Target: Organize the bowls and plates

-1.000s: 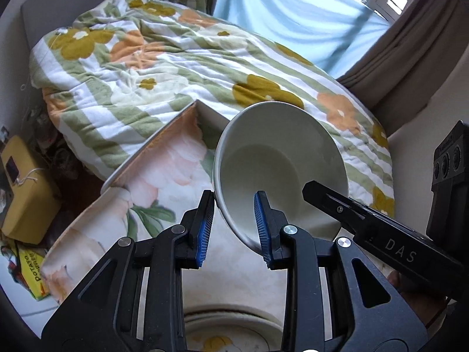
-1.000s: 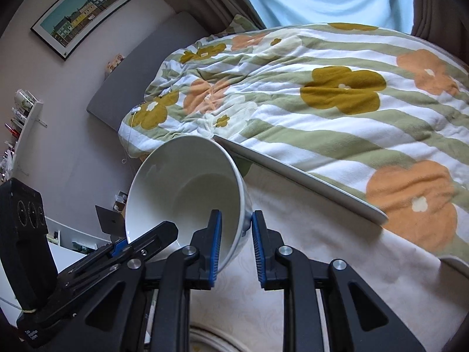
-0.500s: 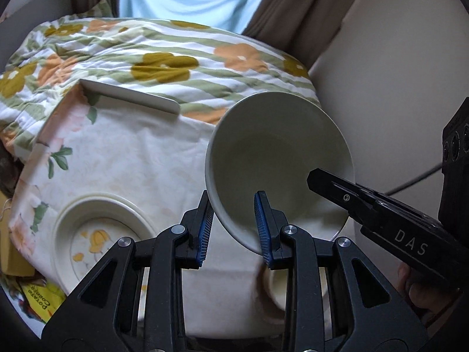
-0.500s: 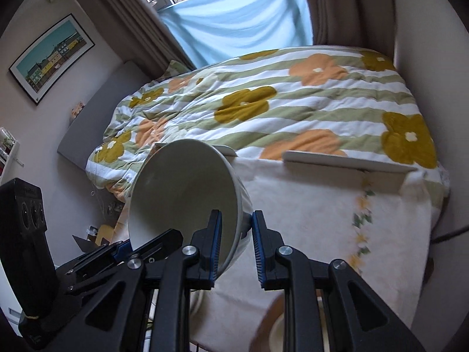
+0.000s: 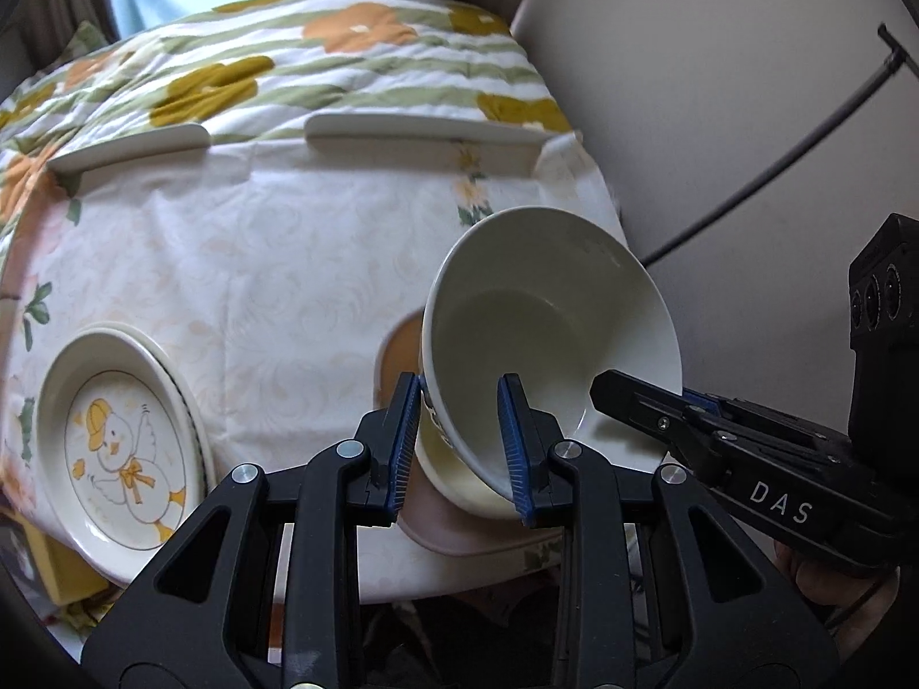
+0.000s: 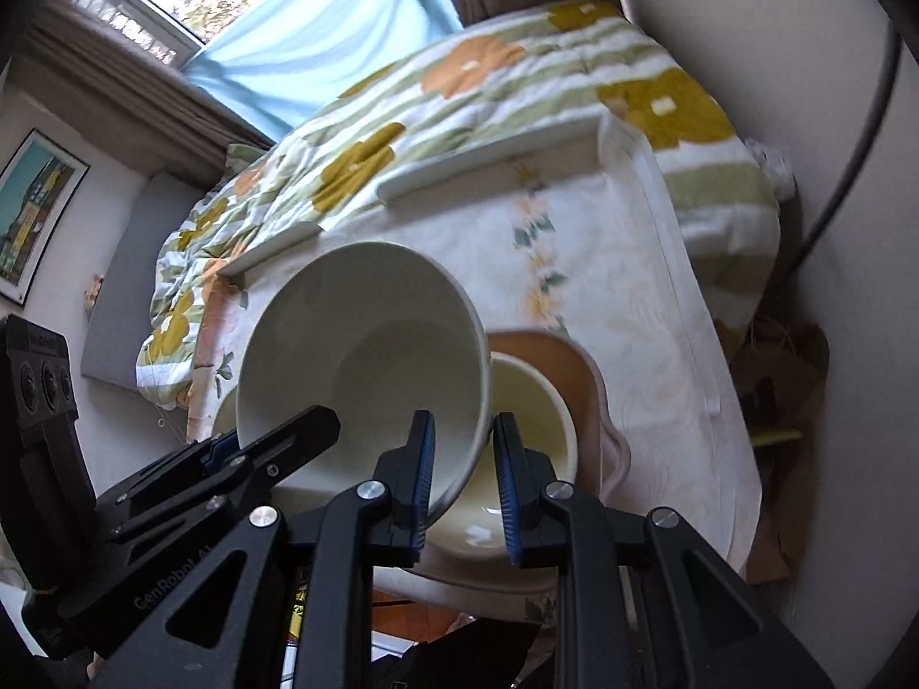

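Open tablecloth lies between the duck plate at the left edge and the bowls at the right, giving free passage there. The right side is crowded: the tilted white bowl hangs over a cream bowl on a pink plate, with both grippers at its rim. Wall and cable close off the right (raised rails bound the far edge).

The tilted bowl sits between both sets of jaws, above a second bowl that seems to rest on a mat. Left of the left jaws lies a plate on the table; the bed lies beyond.
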Demonstrator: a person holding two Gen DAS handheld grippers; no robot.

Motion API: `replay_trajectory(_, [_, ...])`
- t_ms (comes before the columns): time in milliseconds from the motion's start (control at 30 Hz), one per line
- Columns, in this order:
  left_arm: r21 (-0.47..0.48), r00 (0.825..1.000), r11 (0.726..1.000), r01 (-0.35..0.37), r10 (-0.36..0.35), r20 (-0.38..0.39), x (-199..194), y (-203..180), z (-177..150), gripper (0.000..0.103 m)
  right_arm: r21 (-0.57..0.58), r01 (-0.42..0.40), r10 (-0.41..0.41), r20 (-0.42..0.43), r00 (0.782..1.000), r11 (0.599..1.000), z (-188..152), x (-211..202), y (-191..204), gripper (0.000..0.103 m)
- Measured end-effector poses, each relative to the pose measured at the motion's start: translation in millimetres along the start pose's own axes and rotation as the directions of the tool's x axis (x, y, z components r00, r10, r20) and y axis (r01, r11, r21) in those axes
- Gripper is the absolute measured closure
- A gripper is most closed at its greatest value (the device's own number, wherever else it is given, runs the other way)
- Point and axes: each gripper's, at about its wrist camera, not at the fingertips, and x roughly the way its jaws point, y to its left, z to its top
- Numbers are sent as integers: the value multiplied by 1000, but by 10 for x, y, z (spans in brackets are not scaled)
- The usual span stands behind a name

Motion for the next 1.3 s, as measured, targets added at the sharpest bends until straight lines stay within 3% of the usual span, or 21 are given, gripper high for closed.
replay_trajectory(333, [104,994,994,-24,34,-101,332,-80,-101,78,26,67,-67,-24,997,997,-230,80,-208,84])
replay_trajectory(633, [174,982,980,-101,126,-139,481,-169,-188,78,-39,127,-128,-34,991,991,-322,151,-170,84])
replay_trajectory(900, [211,974,966,-152,182,-133,529,-211,-195,78,-31,103,-105,-47,993,994,-334,170,-222,84])
replay_trajectory(1300, [186,975,972,-143,171,-144,551,-155,-154,77,-29,67,-68,-35,997,997,-335,121,-254,84])
